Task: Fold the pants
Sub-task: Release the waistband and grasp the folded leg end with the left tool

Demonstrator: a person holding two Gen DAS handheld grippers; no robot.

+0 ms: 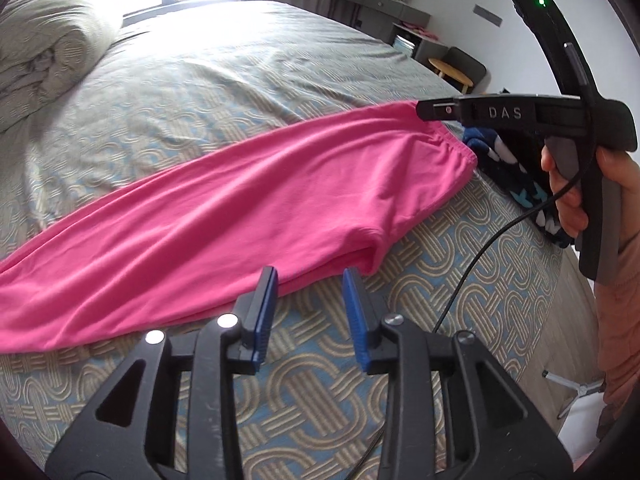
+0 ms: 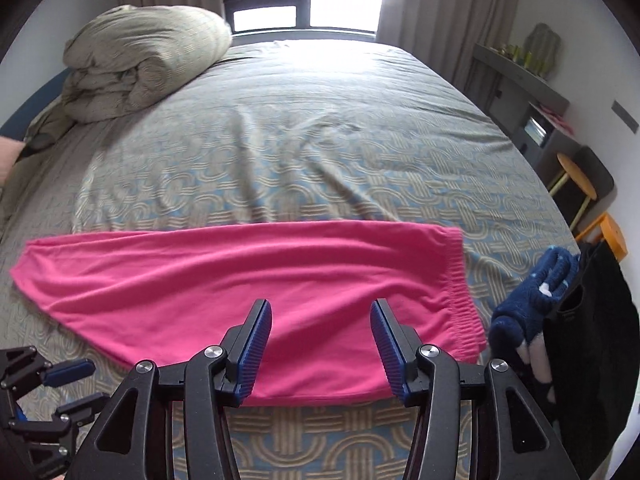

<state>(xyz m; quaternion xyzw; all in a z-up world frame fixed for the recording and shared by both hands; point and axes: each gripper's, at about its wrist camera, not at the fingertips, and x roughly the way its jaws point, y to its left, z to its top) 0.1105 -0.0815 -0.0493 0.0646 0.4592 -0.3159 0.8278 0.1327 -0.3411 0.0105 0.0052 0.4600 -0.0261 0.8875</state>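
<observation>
Your pink pants (image 2: 248,280) lie flat along the near edge of the bed (image 2: 320,140), already folded lengthwise with one leg over the other. The leg cuffs point toward the bed's left side and the gathered elastic waistband (image 2: 460,288) toward its right. The fabric looks like a thin, soft knit: light, limp, likely to sag and slide over the bedspread, so lift it by two points or it will bunch. Take hold at the cuffs for a fold toward the waist, or at the thicker waistband, which should give the firmest bite (the crotch bulge at the near edge is the lumpiest spot).

Your left gripper (image 1: 308,312) hangs over the near edge with its jaws narrowly parted and nothing between them, the cloth just beyond its tips. Your right gripper (image 2: 322,344) hovers above the waist half, jaws standing wider, also empty.

At the far left corner sits a rolled duvet (image 2: 144,60), well apart from the work. The middle of the bed is bare. At the right edge, just beside the waistband, lie a dark blue patterned garment (image 2: 532,304) and a black one (image 2: 592,340); these crowd any swing of the waistband rightward.
</observation>
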